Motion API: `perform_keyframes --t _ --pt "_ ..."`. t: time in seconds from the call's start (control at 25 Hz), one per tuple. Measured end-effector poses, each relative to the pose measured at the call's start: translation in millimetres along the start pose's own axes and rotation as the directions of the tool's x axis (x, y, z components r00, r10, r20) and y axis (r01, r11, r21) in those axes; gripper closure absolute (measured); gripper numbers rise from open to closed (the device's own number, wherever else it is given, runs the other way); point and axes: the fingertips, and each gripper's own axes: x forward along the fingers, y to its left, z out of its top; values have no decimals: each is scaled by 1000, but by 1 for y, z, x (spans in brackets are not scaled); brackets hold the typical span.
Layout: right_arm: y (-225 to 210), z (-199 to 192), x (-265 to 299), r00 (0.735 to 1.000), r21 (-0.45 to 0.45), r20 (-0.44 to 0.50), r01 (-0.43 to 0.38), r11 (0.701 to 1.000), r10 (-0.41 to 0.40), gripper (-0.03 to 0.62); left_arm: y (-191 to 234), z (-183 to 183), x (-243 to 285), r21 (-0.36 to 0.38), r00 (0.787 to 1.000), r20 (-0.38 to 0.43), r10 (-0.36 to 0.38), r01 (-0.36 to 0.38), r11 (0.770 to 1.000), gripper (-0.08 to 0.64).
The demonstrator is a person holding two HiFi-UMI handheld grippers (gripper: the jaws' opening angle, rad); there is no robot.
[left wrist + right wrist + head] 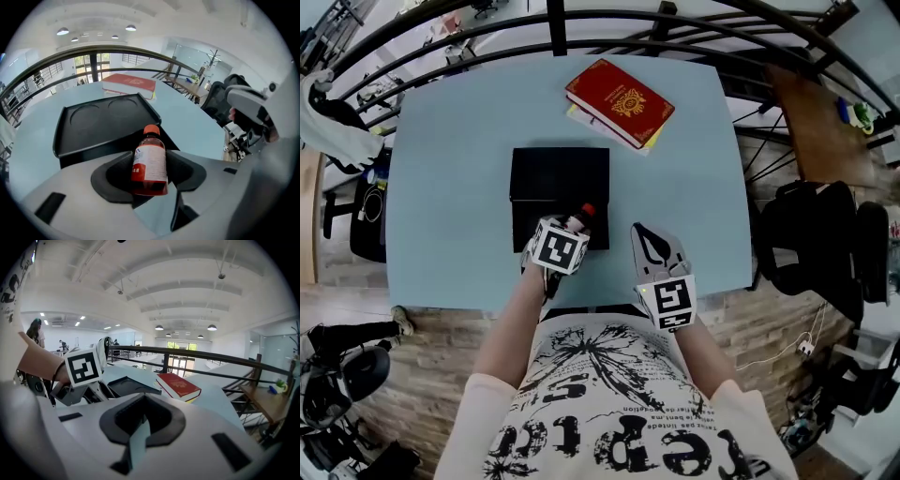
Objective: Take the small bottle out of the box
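Shirt [609, 403] with the black print is closest, down at 6 o'clock in the head view, with both forearms out over the near edge of the table [450, 187]. Left tool [149, 159] is clamped on the bottle [151, 145], which has a red cap, red liquid and a white label and stands upright. Bottle's outside the box [559, 178], just beside its 6 o'clock wall, so the box sits right behind it. Box is black, square, mid-table. Right tool [143, 401] is closed up with nothing in it, at 3 o'clock of the left one, near but apart. Red book [620, 101] lies on something yellowish at the box's 1 o'clock, well apart. Railing [581, 21] runs past the far edge.
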Motion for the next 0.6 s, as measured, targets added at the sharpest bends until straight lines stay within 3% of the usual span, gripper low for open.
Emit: perform_keyframes --t 0.2,0.32,0.48,0.6 --pt "5 9 -1 1000 -11 14 -2 1000 2 581 -7 21 -39 8 991 136 -7 6 1000 327" --pt "7 16 -1 1000 -29 28 1 1000 0 581 -9 38 -65 15 966 257 -5 1 1000 327" --pt "12 33 -1 997 -36 72 1 999 1 581 -10 57 -104 11 910 415 9 -15 1000 327" --pt "15 49 -3 993 -29 120 -3 1000 7 582 -9 72 -136 12 842 539 22 -34 999 327"
